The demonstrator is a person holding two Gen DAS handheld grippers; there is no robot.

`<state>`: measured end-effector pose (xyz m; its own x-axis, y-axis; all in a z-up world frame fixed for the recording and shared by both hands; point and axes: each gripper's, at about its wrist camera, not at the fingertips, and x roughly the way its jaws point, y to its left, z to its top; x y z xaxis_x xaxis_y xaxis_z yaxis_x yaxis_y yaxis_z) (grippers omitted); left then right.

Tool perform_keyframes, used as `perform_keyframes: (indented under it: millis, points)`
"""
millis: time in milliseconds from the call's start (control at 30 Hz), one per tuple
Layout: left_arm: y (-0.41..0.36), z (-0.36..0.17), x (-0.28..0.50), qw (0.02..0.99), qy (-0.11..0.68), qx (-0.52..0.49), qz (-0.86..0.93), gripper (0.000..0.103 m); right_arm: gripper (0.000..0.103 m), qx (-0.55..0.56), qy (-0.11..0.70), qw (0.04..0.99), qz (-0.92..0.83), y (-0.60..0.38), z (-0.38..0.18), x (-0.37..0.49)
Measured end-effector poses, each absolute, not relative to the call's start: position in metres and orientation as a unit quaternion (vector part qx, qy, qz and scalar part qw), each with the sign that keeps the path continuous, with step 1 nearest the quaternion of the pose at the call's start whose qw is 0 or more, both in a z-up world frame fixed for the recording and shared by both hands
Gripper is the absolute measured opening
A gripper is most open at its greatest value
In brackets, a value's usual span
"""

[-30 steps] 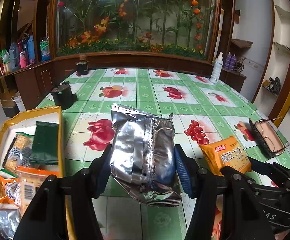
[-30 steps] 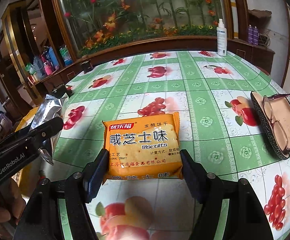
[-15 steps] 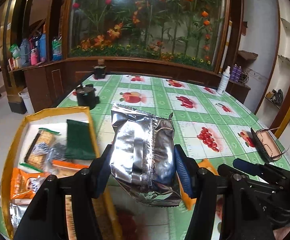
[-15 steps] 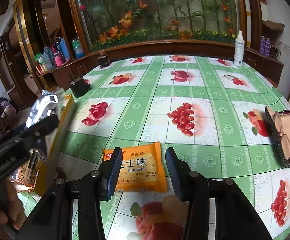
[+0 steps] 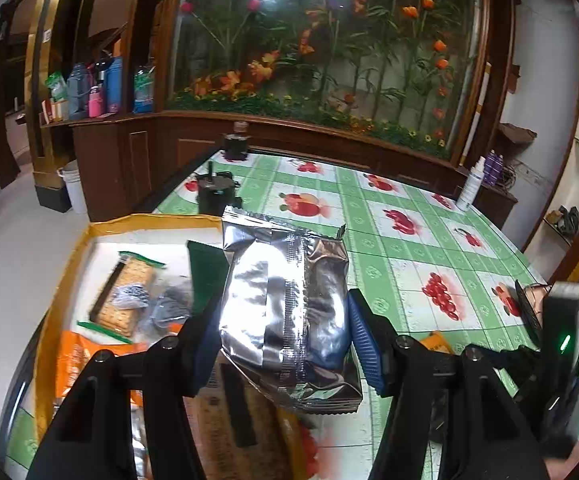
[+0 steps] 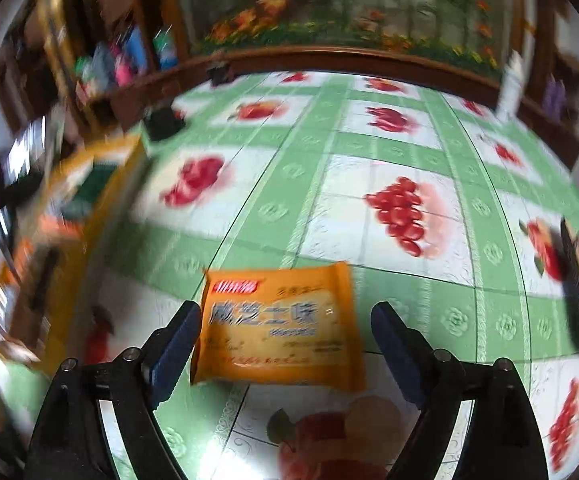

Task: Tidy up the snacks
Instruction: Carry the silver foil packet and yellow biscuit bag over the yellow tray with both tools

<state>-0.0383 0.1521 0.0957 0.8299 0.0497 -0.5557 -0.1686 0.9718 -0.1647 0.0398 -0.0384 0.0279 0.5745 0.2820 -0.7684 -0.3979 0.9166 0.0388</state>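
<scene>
Right wrist view: our right gripper (image 6: pixel 285 354) jaws are opening around the orange biscuit packet (image 6: pixel 279 326), long axis three-to-nine; left gripper (image 5: pixel 281 344) jaws clamp the silver foil bag (image 5: pixel 287 312).

Silver foil packet (image 5: pixel 285 312) held above box; orange biscuit packet (image 6: pixel 279 330) flat on tablecloth.

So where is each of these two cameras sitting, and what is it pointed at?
Left wrist: rides the left tongs, looking down at their crinkled silver foil packet above the yellow-rimmed snack box.
Right wrist: rides the opening right tongs, over the flat orange biscuit packet, pads clear of it.
Shared: the green fruit-print tablecloth, the box.
</scene>
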Motion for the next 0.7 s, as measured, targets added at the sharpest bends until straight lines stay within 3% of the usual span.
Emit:
perform_keyframes:
  millis: [167, 300, 433, 700]
  points:
    - [0.159, 0.097, -0.041, 0.950, 0.285, -0.109, 0.063, 0.058, 0.092, -0.173, 0.416, 0.878, 0.160, -0.005, 0.010, 0.032]
    - [0.163, 0.097, -0.042, 0.950, 0.286, -0.110, 0.065, 0.058, 0.092, -0.119, 0.434, 0.876, 0.171, -0.023, 0.007, 0.041]
    - [0.169, 0.096, -0.042, 0.948, 0.288, -0.116, 0.067, 0.058, 0.075, -0.088, 0.427, 0.885, 0.165, -0.040, 0.009, 0.043]
    - [0.178, 0.099, -0.045, 0.948, 0.284, -0.122, 0.078, 0.058, 0.075, -0.043, 0.418, 0.890, 0.180, -0.043, 0.024, 0.037]
